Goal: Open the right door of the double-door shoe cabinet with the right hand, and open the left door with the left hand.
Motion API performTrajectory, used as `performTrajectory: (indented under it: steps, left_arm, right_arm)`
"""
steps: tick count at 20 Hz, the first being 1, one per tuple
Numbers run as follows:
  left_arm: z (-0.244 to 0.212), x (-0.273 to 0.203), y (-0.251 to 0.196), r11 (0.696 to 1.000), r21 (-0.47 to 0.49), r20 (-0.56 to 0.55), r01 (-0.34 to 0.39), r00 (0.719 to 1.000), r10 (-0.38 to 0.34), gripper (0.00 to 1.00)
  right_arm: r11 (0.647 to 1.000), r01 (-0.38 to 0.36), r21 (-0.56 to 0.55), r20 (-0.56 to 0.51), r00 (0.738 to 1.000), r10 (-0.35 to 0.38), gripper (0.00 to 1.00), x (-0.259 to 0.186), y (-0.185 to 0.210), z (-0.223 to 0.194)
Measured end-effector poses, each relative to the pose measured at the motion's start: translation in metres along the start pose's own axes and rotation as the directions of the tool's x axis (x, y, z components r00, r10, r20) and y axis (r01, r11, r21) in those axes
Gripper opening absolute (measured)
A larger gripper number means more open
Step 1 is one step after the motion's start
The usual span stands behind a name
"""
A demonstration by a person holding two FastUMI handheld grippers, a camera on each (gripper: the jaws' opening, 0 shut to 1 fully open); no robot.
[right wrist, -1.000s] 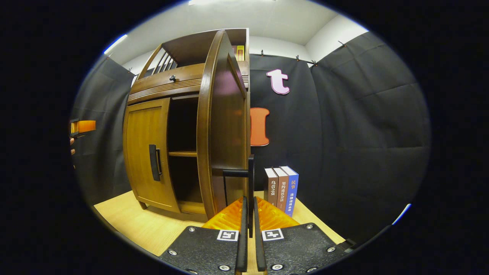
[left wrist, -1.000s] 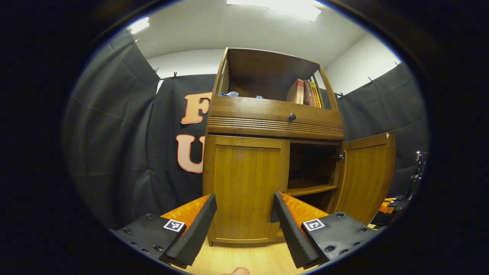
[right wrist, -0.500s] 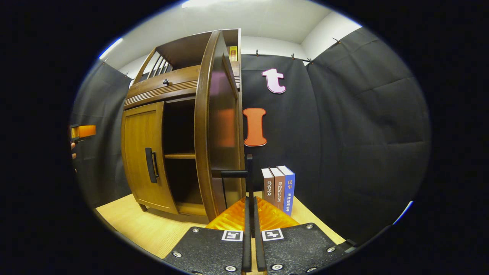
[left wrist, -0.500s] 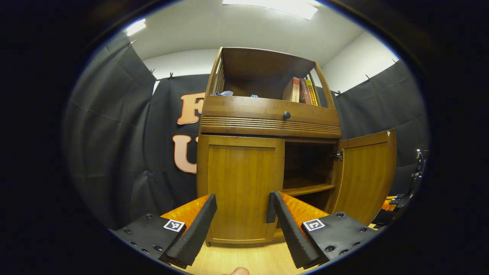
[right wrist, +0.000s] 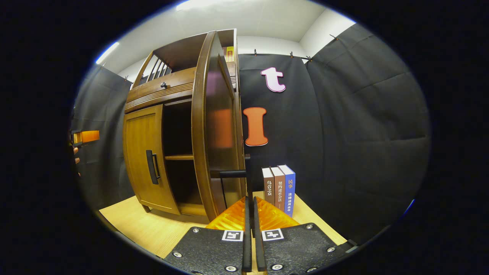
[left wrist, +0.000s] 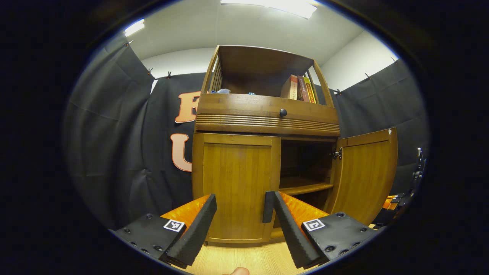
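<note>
1. Black cloth walls enclose the booth; the cabinet (left wrist: 263,126) stands on a light wood floor (right wrist: 153,229) against the back wall.
2. Right door (left wrist: 363,172): open. In the left gripper view it swings out at 3 o'clock, exposing a dark interior with one shelf (left wrist: 301,188). This half of the task reads as done or nearly done.
3. Right gripper (right wrist: 250,214): fingers drawn in narrow, clamped on the vertical bar of the right door's handle (right wrist: 247,172), which rises from between them at 12 o'clock in the right gripper view. The door's edge faces that camera.
4. Left door (left wrist: 235,183): closed, flush with the cabinet frame. This half of the task is not yet done.
5. Left door handle (right wrist: 152,167): a dark vertical bar at the door's inner edge, at 9 o'clock in the right gripper view. In the left gripper view it sits at 6 o'clock, just inside the right-hand finger.
6. Left gripper (left wrist: 240,208): fingers spread wide, holding nothing, facing the left door. Contact with the handle cannot be confirmed; the gripper appears close to it but not closed on it.
7. Remaining steps, as a judgement: close the left gripper on the handle, then pull the left door outward on its hinge.
8. Books (right wrist: 279,189) stand on the floor beside the cabinet, clear of the left door's swing.
</note>
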State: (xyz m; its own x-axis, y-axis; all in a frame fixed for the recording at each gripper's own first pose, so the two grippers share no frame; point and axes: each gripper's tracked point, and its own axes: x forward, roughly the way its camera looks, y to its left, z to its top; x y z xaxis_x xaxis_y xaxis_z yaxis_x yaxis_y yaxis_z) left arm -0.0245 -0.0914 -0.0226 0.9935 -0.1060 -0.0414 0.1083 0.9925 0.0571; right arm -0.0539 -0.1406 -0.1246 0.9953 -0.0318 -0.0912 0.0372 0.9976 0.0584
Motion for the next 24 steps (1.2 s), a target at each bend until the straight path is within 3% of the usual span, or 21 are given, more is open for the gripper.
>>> performTrajectory:
  steps: [1, 2, 6, 11, 12, 13, 17, 18, 19, 23, 24]
  left_arm:
    - [0.000, 0.001, -0.001, 1.000, 0.000, 0.001, 0.002, 1.000, -0.002, 0.95]
    - [0.001, 0.001, -0.003, 1.000, 0.001, 0.004, 0.003, 1.000, -0.003, 0.95]
    - [0.001, 0.003, -0.010, 1.000, 0.001, 0.009, 0.019, 1.000, -0.019, 0.95]
    - [-0.002, 0.005, -0.017, 0.999, 0.000, 0.000, 0.034, 0.999, -0.034, 0.95]
    - [-0.002, 0.004, -0.017, 0.999, -0.002, 0.000, 0.034, 0.999, -0.034, 0.95]
    - [-0.002, 0.005, -0.019, 0.999, -0.003, 0.001, 0.035, 0.999, -0.035, 0.95]
    - [-0.003, 0.004, -0.027, 0.999, -0.008, 0.000, 0.049, 0.999, -0.049, 0.95]
    - [-0.004, 0.005, -0.029, 0.999, -0.005, -0.002, 0.052, 0.999, -0.052, 0.95]
    - [-0.005, 0.005, -0.031, 0.999, -0.002, -0.003, 0.054, 0.999, -0.054, 0.95]
    - [-0.018, 0.012, -0.044, 0.998, 0.004, -0.019, 0.069, 0.997, -0.069, 0.95]
    - [-0.023, 0.016, -0.048, 0.997, 0.005, -0.025, 0.074, 0.997, -0.074, 0.95]
  right_arm:
    - [1.000, 0.001, -0.001, -0.002, 1.000, -0.001, 0.19, 0.000, -0.001, -0.001]
    - [1.000, 0.004, -0.003, -0.004, 1.000, -0.004, 0.04, -0.002, -0.003, 0.000]
    - [1.000, 0.031, 0.000, -0.005, 1.000, -0.031, 0.04, -0.007, -0.013, 0.001]
    - [0.992, 0.123, -0.027, 0.037, 0.992, -0.122, 0.03, -0.021, -0.039, 0.013]
    - [0.992, 0.124, -0.027, 0.048, 0.991, -0.123, 0.19, -0.026, -0.039, 0.019]
    - [0.991, 0.131, -0.030, 0.057, 0.990, -0.129, 0.02, -0.029, -0.040, 0.023]
    - [0.981, 0.179, -0.073, 0.084, 0.981, -0.173, 0.02, -0.041, -0.048, 0.036]
    - [0.980, 0.184, -0.079, 0.083, 0.981, -0.177, 0.19, -0.041, -0.048, 0.037]
    - [0.979, 0.185, -0.083, 0.082, 0.981, -0.179, 0.06, -0.044, -0.047, 0.037]
    - [0.976, 0.206, -0.074, 0.074, 0.977, -0.200, 0.12, -0.044, -0.051, 0.037]
    - [0.976, 0.210, -0.066, 0.070, 0.976, -0.205, 0.21, -0.044, -0.054, 0.037]
